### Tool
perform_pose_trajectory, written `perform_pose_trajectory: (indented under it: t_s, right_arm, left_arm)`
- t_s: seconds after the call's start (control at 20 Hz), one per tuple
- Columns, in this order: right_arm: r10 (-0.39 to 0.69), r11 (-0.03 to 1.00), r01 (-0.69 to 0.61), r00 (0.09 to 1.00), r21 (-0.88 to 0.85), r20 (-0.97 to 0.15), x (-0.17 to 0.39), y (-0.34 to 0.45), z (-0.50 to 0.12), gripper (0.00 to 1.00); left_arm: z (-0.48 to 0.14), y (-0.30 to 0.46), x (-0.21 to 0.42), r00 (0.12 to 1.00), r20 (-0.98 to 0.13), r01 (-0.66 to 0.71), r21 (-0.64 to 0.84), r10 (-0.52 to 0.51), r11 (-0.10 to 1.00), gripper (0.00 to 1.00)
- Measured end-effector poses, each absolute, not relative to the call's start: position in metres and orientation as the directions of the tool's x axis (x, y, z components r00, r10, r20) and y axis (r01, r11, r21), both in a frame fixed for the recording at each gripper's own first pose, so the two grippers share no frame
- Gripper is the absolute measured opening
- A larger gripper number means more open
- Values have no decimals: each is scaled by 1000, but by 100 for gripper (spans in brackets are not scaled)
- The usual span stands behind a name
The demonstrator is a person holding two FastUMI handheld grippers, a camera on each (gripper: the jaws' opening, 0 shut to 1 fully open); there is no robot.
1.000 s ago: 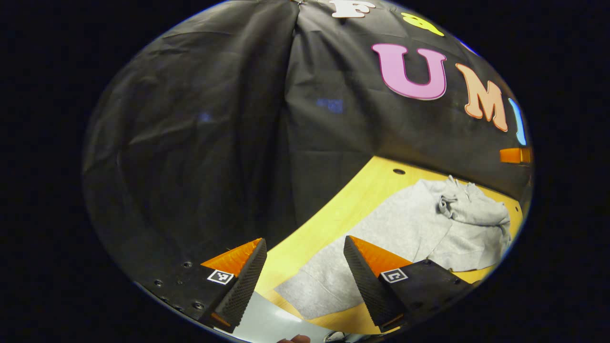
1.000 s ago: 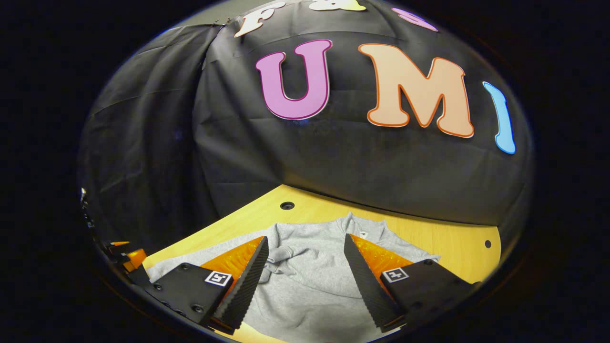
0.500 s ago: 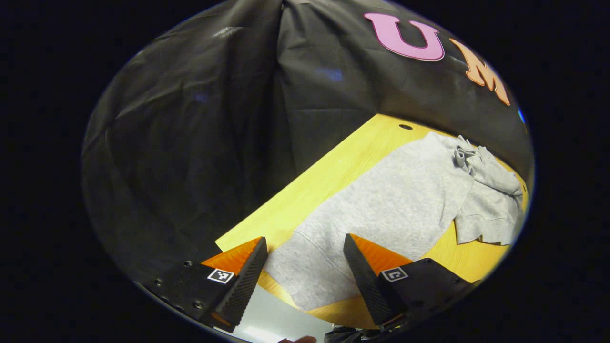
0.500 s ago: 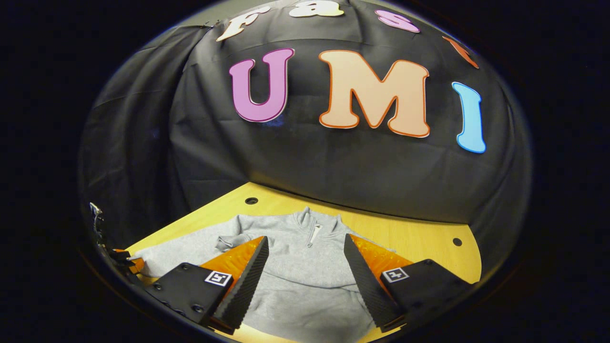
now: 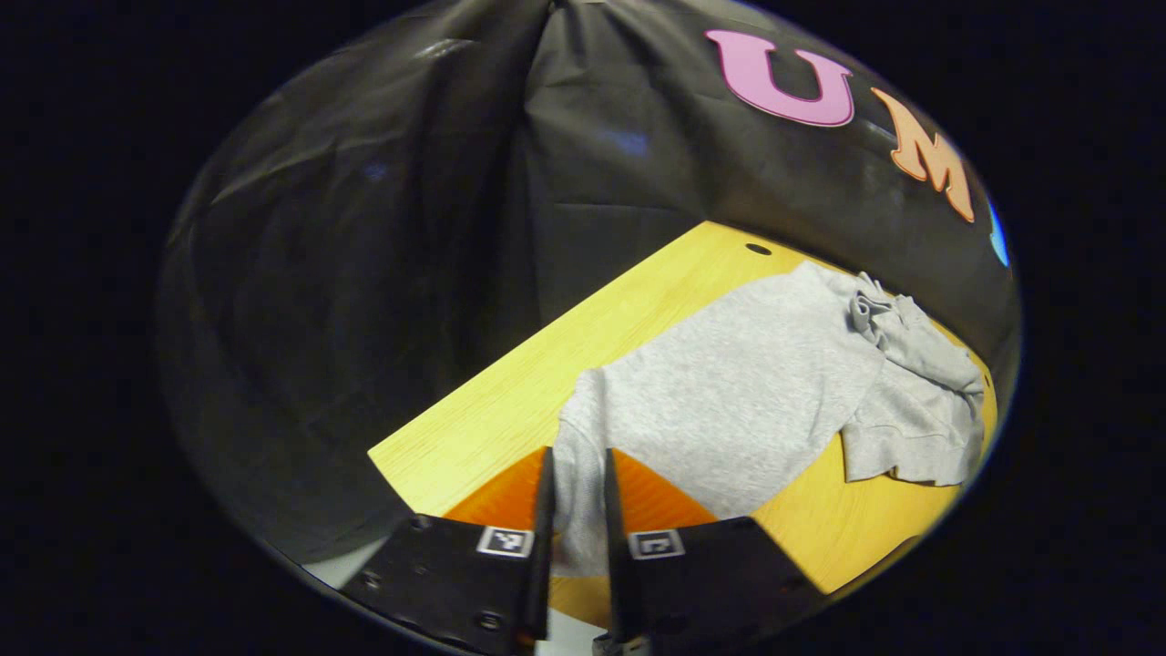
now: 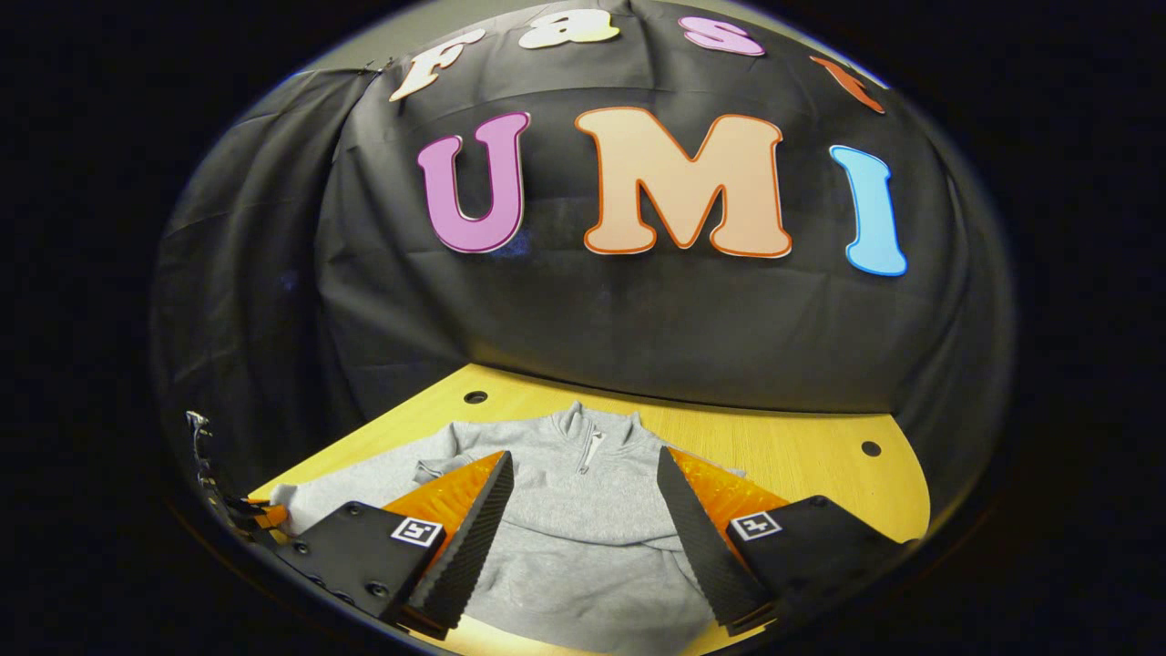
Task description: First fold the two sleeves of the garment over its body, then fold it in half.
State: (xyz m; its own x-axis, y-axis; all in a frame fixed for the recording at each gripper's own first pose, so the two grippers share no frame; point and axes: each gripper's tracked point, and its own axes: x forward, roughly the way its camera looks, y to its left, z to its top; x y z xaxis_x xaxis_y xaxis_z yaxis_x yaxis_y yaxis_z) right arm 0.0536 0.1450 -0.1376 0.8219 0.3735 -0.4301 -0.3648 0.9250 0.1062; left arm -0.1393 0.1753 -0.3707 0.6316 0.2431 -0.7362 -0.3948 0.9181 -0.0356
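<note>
left gripper view: low and close at the near left corner of the table (image 5: 510, 383), looking diagonally along the grey garment (image 5: 729, 401) toward the booth's back wall, its own fingers (image 5: 543, 538) at the bottom edge. right gripper view: higher, set back, facing the wall square-on over the garment's (image 6: 583, 510) collar. both views share the garment, tabletop (image 6: 802, 465) and wall.

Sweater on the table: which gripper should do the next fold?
Probably the left. The left gripper already has both fingers pinching the grey sweater near the table's front edge, so it could lift and fold. The right gripper hangs open above the sweater, holding nothing.
</note>
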Motion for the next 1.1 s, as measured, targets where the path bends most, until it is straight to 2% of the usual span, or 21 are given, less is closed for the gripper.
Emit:
perform_pose_trajectory:
  t_s: [0.05, 0.2, 0.3, 0.55, 0.7, 0.85, 1.1]
  right_arm:
    - [368, 928, -358, 825, 108, -429, 52, 141, -137, 98]
    - [360, 930, -353, 827, 101, -432, 43, 131, -142, 98]
    - [342, 937, -338, 833, 90, -434, 41, 120, -146, 99]
    - [302, 953, -275, 848, 126, -436, 40, 92, -148, 99]
    - [257, 966, -224, 858, 127, -444, 39, 68, -151, 99]
    - [221, 975, -181, 866, 131, -449, 37, 44, -151, 96]
    - [176, 983, -131, 868, 127, -464, 25, 9, -155, 99]
  left_arm:
    - [-370, 174, -138, 622, -744, -387, -23, 243, 922, 16]
    - [-369, 175, -135, 554, -795, -403, 2, 246, 915, 5]
    - [-365, 176, -133, 514, -818, -429, 16, 258, 903, 1]
    - [-330, 179, -89, 565, -779, -447, -11, 272, 895, 0]
    - [-313, 176, -66, 561, -782, -444, -9, 270, 896, 0]
    - [-294, 162, -35, 610, -750, -413, -24, 256, 911, 0]
    - [-259, 137, 13, 685, -695, -334, -36, 216, 942, 0]
